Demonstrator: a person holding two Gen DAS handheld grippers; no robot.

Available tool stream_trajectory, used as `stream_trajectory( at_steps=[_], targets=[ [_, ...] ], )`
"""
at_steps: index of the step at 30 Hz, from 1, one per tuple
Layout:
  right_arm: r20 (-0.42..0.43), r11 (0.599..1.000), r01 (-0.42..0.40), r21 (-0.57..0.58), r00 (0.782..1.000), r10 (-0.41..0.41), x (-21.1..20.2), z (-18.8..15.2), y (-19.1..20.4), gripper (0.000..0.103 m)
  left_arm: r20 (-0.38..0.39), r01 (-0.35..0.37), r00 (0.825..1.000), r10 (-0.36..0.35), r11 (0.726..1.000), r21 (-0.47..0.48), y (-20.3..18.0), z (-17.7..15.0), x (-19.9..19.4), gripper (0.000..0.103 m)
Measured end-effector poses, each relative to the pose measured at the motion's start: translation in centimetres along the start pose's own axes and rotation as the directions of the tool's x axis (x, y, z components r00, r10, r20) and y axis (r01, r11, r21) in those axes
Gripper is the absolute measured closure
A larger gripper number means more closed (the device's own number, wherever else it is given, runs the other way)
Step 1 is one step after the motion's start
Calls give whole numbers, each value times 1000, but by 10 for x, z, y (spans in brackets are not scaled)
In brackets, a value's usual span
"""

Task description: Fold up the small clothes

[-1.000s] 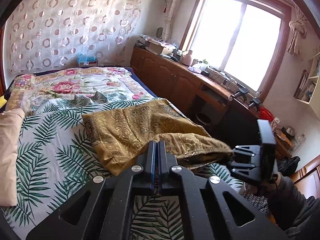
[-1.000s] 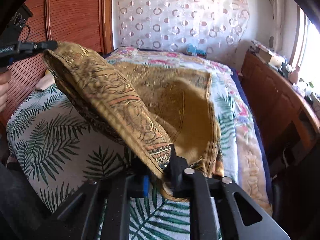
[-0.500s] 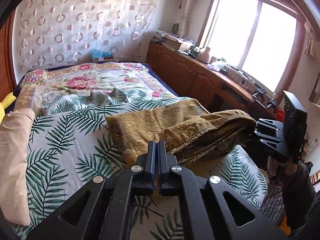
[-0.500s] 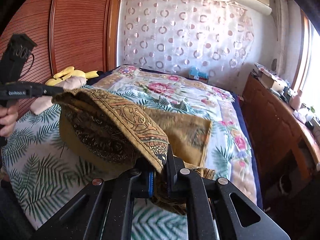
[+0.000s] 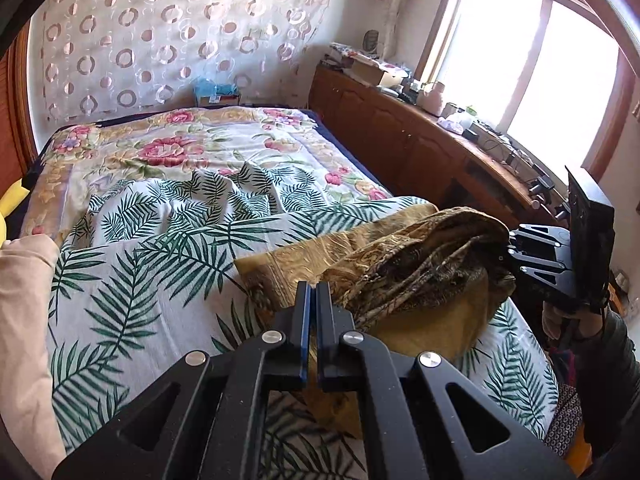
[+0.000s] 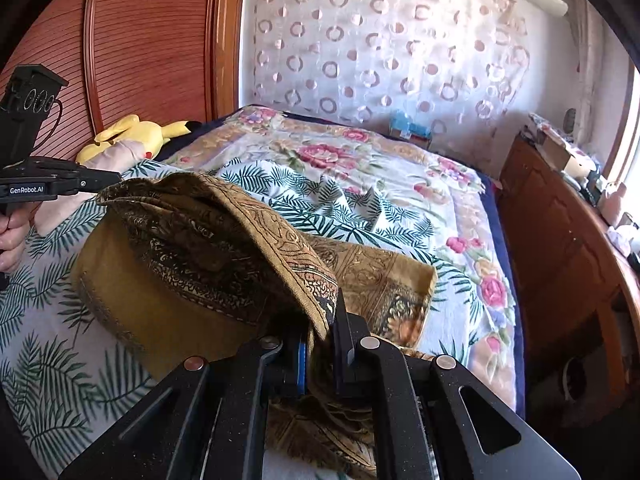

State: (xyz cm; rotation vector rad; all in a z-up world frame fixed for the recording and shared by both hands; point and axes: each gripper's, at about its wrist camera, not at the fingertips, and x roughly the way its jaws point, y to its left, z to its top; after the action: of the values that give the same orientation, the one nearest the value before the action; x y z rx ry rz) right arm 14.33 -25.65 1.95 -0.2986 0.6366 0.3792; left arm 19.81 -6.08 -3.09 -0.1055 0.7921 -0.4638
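Note:
A golden-brown patterned cloth (image 5: 420,264) is stretched between my two grippers above the palm-leaf bedsheet (image 5: 160,264), its middle sagging and partly resting on the bed. My left gripper (image 5: 313,292) is shut on one corner of the cloth; it also shows in the right wrist view (image 6: 108,182) at the far left. My right gripper (image 6: 322,320) is shut on the other corner (image 6: 256,256); it also shows in the left wrist view (image 5: 508,252) at the right. The rest of the cloth (image 6: 380,280) lies flat on the bed beyond.
A pink folded garment (image 5: 20,320) lies at the left of the bed. A yellow plush toy (image 6: 136,136) sits by the wooden headboard (image 6: 140,40). A wooden cabinet (image 5: 400,136) with clutter runs along the right under the window. A floral quilt (image 5: 180,144) covers the far bed.
Both grippers have lifted and carried the held cloth edge back toward the near side, folding it over the part lying on the bed. Both stayed shut.

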Motion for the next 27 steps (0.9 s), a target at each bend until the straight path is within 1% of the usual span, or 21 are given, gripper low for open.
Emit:
stream_trajectory(
  at_steps=[4, 9, 10, 11, 12, 13, 14, 15, 17, 18, 19, 20, 21, 22, 27],
  targets=[
    [-26, 1000, -23, 16, 999, 23, 14, 8, -6, 94, -20, -21, 1000, 20, 999, -25, 11, 4, 13, 101],
    [-51, 999, -48, 23, 997, 50, 33, 20, -13, 94, -37, -27, 999, 26, 999, -43, 21, 8, 22, 100],
    [-54, 998, -52, 27, 997, 53, 35, 22, -14, 94, -36, -29, 999, 27, 999, -42, 22, 8, 22, 94],
    [-56, 998, -55, 26, 997, 57, 36, 24, -15, 94, -35, -31, 999, 30, 999, -40, 23, 8, 22, 84],
    [-59, 998, -60, 23, 996, 61, 37, 26, -15, 94, -33, -35, 999, 34, 999, -35, 23, 8, 22, 79],
    [-60, 998, -64, 21, 996, 65, 38, 28, -15, 94, -30, -34, 999, 33, 999, -33, 23, 8, 22, 67],
    [-61, 998, -66, 17, 996, 67, 39, 30, -16, 94, -27, -28, 999, 28, 999, -31, 24, 8, 22, 59],
    [-61, 998, -68, 16, 996, 69, 41, 32, -16, 94, -30, -24, 999, 24, 999, -29, 24, 8, 23, 55],
    [-60, 997, -71, 14, 996, 71, 44, 35, -17, 93, -36, -16, 999, 15, 1000, -27, 25, 8, 24, 33],
    [-61, 998, -67, 16, 996, 68, 46, 36, -18, 87, -36, -12, 999, 11, 1000, -28, 26, 7, 24, 29],
    [-59, 998, -60, 22, 996, 61, 47, 39, -19, 78, -33, -7, 999, 6, 999, -34, 27, 6, 24, 25],
    [-54, 999, -44, 30, 997, 46, 48, 41, -20, 72, -34, -4, 999, 2, 999, -38, 27, 6, 24, 25],
    [-46, 999, -26, 42, 999, 28, 47, 44, -22, 60, -38, -5, 999, 3, 999, -39, 27, 6, 25, 25],
    [-38, 999, -14, 53, 999, 16, 46, 46, -24, 54, -44, -12, 999, 11, 999, -37, 27, 6, 28, 25],
    [20, 994, 56, 93, 998, -58, 21, 58, -34, 53, -82, -26, 996, 24, 999, -24, 29, 7, 46, 25]
  ],
)
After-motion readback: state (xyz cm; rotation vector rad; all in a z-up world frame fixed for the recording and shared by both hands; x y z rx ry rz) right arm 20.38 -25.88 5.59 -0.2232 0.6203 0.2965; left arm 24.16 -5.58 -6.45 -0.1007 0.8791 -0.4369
